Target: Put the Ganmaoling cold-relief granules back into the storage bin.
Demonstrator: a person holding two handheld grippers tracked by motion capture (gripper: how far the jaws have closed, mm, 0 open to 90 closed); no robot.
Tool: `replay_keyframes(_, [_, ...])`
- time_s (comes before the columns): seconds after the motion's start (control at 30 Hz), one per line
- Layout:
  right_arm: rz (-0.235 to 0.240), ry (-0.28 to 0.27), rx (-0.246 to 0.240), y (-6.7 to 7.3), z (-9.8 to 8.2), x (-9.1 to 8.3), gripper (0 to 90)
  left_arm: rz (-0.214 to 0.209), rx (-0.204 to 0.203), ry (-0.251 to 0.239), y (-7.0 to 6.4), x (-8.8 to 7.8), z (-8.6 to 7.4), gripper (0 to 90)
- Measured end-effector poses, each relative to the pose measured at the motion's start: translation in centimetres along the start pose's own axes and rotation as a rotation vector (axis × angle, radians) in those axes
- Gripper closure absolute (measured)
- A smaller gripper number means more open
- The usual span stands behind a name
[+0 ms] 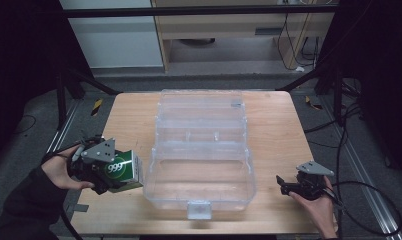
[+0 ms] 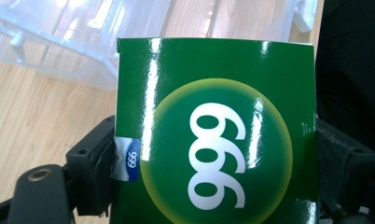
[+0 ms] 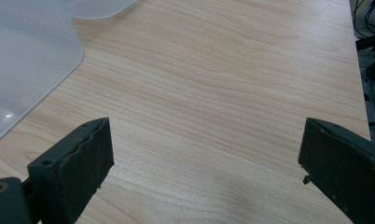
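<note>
A green box marked 999 (image 1: 122, 170) is held just above the table's front left, right beside the clear plastic case (image 1: 199, 192). My left gripper (image 1: 120, 179) is shut on it; in the left gripper view the box (image 2: 213, 135) stands between the two black jaws. The case lies open in the middle of the wooden table (image 1: 274, 130), its lid folded back. My right gripper (image 1: 283, 184) hovers near the front right edge, open, with bare wood between its jaws (image 3: 204, 158). A corner of the clear case (image 3: 27, 56) shows at upper left in that view.
The table's right side has open wood. Black frame legs and cables (image 1: 349, 130) surround the table on the floor. A wooden cabinet (image 1: 229, 30) stands behind.
</note>
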State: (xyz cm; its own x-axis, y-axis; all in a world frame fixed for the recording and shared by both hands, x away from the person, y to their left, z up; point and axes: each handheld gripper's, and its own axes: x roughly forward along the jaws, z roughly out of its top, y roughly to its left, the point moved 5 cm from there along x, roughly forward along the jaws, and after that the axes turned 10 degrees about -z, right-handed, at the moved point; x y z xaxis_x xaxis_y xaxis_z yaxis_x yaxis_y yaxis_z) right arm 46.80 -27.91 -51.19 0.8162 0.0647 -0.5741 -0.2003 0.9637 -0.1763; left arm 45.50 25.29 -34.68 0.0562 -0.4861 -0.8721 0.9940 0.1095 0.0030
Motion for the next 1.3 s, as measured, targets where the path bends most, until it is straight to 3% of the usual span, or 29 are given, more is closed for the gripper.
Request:
replay_keyframes(0.8, [0.003, 0.000, 0.005, 0.0, 0.0, 0.0, 3.6, -0.044, 0.083, 0.014, 0.5, 2.7, 5.0, 15.2])
replay_keyframes(0.93, [0.000, -0.001, 0.000, -0.1, 0.0, 0.0, 3.6, -0.056, 0.084, -0.004, 0.5, 3.5, 5.8, 15.2])
replay_keyframes(1.3, [0.005, 0.001, 0.001, 0.0, 0.0, 0.0, 3.6, -0.078, 0.103, 0.019, 0.8, 5.4, 6.9, 15.1])
